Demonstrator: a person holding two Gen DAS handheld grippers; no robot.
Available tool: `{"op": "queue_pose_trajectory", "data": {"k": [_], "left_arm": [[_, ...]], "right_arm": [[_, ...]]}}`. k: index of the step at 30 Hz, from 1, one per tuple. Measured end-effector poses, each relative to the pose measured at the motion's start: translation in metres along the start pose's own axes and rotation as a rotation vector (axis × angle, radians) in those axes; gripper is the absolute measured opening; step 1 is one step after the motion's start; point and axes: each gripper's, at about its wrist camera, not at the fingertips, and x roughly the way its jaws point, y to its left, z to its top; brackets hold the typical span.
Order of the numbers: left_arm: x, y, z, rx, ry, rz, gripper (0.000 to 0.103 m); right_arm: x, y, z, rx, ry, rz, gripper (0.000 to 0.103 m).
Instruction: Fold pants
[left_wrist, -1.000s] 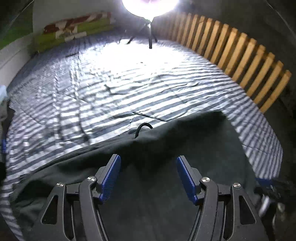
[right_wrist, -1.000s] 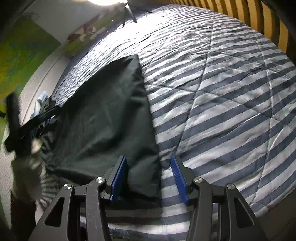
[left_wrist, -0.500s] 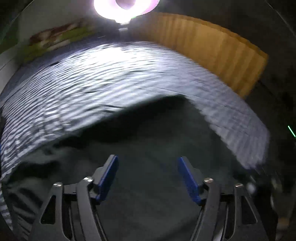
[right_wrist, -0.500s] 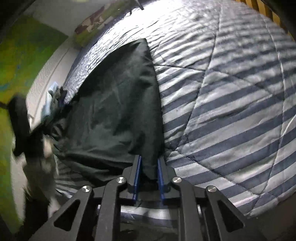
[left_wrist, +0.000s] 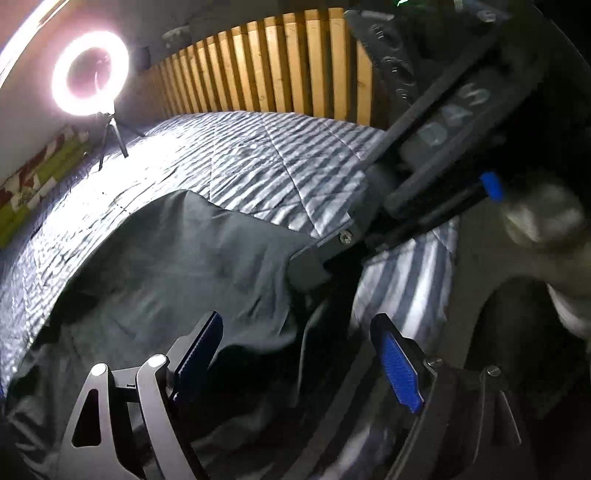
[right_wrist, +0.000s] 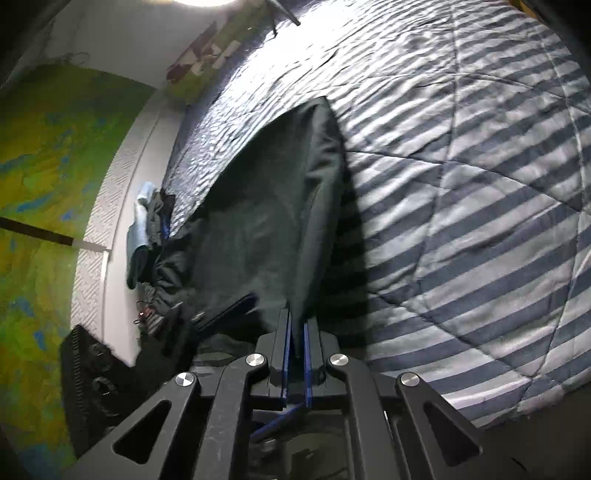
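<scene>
Dark-green pants (right_wrist: 266, 221), one pair on the striped bed (right_wrist: 480, 184), are clamped in the right gripper (right_wrist: 296, 334)'s jaws; the left gripper (left_wrist: 299, 354)'s jaws gape empty.

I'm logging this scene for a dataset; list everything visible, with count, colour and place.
pants: one, dark, spread on the bed, one edge lifted
quilt: one, blue and white striped, covering the bed
headboard: one, wooden slats, far side of the bed
ring light: one, white, lit, on a tripod on the bed
clothes pile: one, dark and light blue, bed's edge by the wall
left gripper: black, blue pads, open over the pants
right gripper: black, blue pads, clamped on the pants' edge
</scene>
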Motion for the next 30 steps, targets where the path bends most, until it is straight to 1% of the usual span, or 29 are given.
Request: {"op": "queue_pose_trajectory", "data": {"k": [2,3,4,5,6,7,8,9,10,12,13,16,17,18,19,20,21,22,24,26,30], "left_arm": [[0.006,0.001,0.002,-0.016,0.002,-0.005,0.053],[0.009,0.006,0.003,-0.035,0.015,-0.007,0.031],[0.010,0.012,0.002,-0.056,0.015,-0.009,0.026],[0.010,0.018,0.002,-0.080,0.011,-0.027,0.022],[0.009,0.022,0.002,-0.102,0.008,-0.041,0.015],[0.007,0.025,0.002,-0.118,0.005,-0.044,0.013],[0.005,0.027,0.003,-0.127,-0.003,-0.048,0.013],[0.001,0.028,0.003,-0.134,-0.014,-0.051,0.012],[-0.001,0.029,0.003,-0.141,-0.021,-0.048,0.012],[-0.007,0.031,0.003,-0.161,-0.036,-0.053,0.012],[-0.010,0.032,0.003,-0.168,-0.045,-0.052,0.011],[-0.024,0.032,0.001,-0.186,-0.075,-0.043,0.010],[-0.028,0.032,0.001,-0.193,-0.083,-0.045,0.010],[-0.033,0.032,-0.001,-0.203,-0.092,-0.046,0.010],[-0.035,0.035,0.000,-0.213,-0.100,-0.049,0.009],[-0.039,0.036,-0.001,-0.225,-0.109,-0.053,0.009],[-0.044,0.038,-0.002,-0.240,-0.119,-0.053,0.009],[-0.047,0.039,-0.002,-0.252,-0.126,-0.052,0.009],[-0.058,0.045,-0.007,-0.288,-0.146,-0.058,0.008],[-0.069,0.052,-0.015,-0.332,-0.165,-0.056,0.007],[-0.098,0.068,-0.035,-0.432,-0.224,-0.035,0.005]], "right_arm": [[0.000,0.003,0.002,-0.002,0.014,0.016,0.005],[0.000,0.003,0.004,-0.009,0.019,0.021,0.005],[-0.003,0.002,0.007,-0.027,0.027,0.032,0.009],[-0.004,0.001,0.010,-0.035,0.032,0.047,0.010],[-0.006,-0.001,0.014,-0.037,0.031,0.066,0.012],[-0.010,-0.006,0.023,-0.037,0.028,0.098,0.019],[-0.012,-0.011,0.031,-0.029,0.011,0.107,0.024],[-0.014,-0.015,0.040,-0.016,-0.016,0.094,0.037],[-0.014,-0.023,0.057,0.006,-0.063,0.045,0.042],[-0.005,-0.030,0.082,0.022,-0.082,0.005,0.044],[0.009,-0.034,0.100,0.042,-0.067,-0.002,0.044],[0.045,-0.036,0.130,0.044,-0.020,-0.060,0.044],[0.056,-0.034,0.138,0.048,-0.017,-0.053,0.044],[0.060,-0.031,0.143,0.045,-0.033,-0.035,0.044],[0.065,-0.027,0.151,0.048,-0.038,-0.032,0.042],[0.067,-0.025,0.154,0.053,-0.041,-0.032,0.035],[0.070,-0.021,0.157,0.058,-0.047,-0.032,0.013],[0.074,-0.013,0.160,0.053,-0.040,-0.042,0.006],[0.071,0.001,0.162,0.032,-0.062,-0.070,0.005],[0.066,0.024,0.160,-0.006,-0.092,-0.090,0.004],[0.052,0.067,0.158,-0.051,-0.149,-0.124,0.004]]}}
